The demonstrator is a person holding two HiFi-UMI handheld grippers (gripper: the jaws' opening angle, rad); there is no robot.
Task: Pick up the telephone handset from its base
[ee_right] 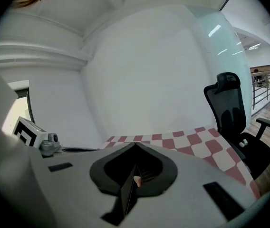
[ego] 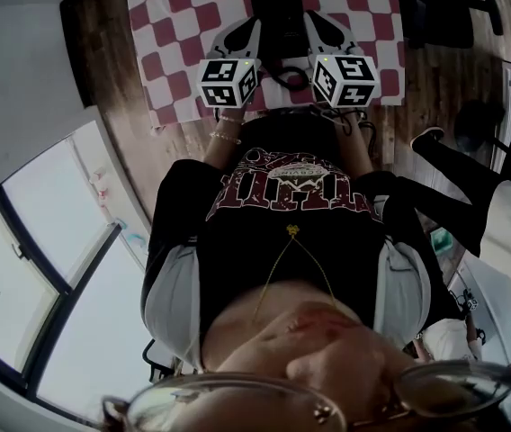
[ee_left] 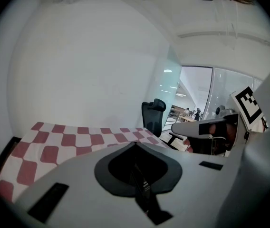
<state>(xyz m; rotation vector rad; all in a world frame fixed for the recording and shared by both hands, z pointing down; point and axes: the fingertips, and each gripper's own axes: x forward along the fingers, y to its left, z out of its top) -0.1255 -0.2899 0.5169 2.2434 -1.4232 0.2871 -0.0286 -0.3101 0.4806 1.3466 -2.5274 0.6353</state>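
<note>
Left gripper (ee_left: 135, 143) and right gripper (ee_right: 135, 144) are seen pressed together in their own views. Only the head view shows the black telephone (ego: 276, 21), lying between them on the checked table (ego: 170, 25), its long axis running from near edge to far edge.

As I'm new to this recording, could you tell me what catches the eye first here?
The red-and-white checked cloth fills the top of the head view, with a black device on it. Either side of it are the left gripper and right gripper, both shut.
</note>
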